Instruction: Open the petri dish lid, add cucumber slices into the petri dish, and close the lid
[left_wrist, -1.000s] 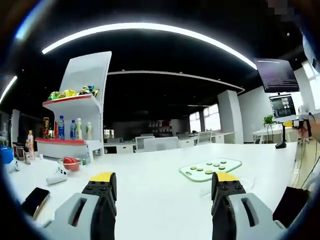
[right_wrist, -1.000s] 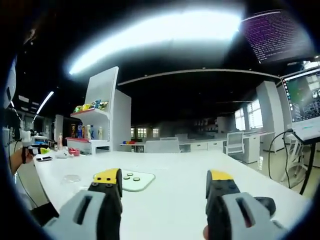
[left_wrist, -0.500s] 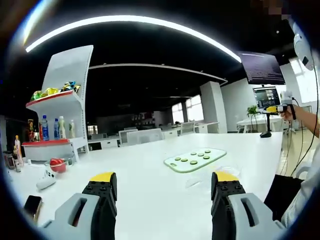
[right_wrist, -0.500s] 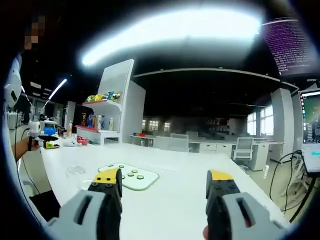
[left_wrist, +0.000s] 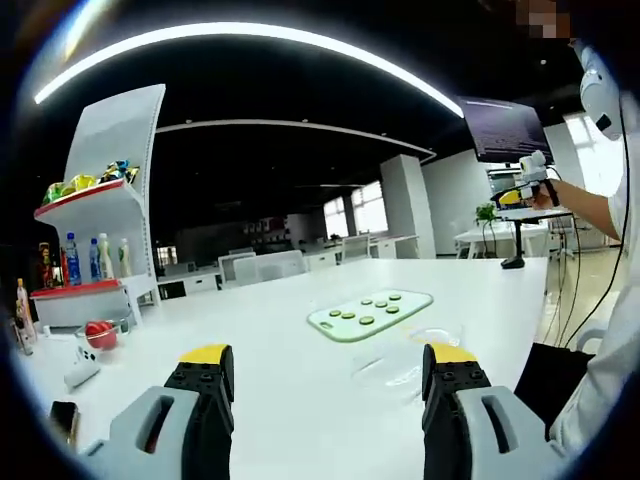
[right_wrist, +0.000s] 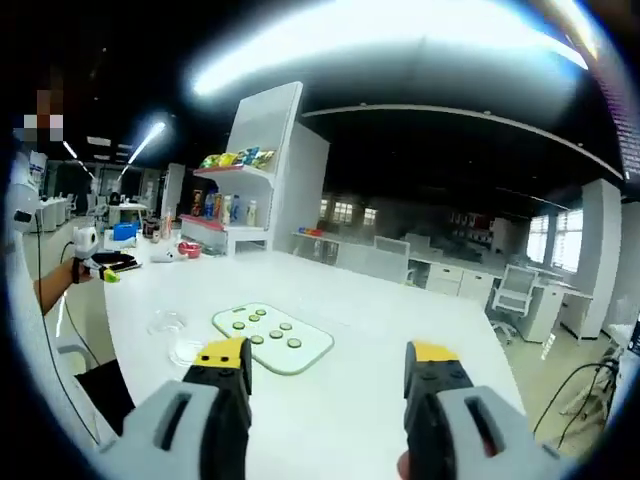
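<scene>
A: While both grippers hover over the white table, how do their jaws stand?
B: The left gripper is spread wide with nothing between its yellow-tipped jaws — the right gripper likewise.
A: And the dish?
B: In the left gripper view the clear petri dish lies on the table just right of the pale green board, nearer than it. A second clear round piece lies nearer still; I cannot tell which is lid and which is base.
A: The cucumber?
B: The slices lie in two rows on the board. In the right gripper view the board sits left of centre, slices on top, with the dish to its left.
A: Anything else?
B: Far left — a white shelf with bottles and snack bags. A sleeve shows at the right edge.
</scene>
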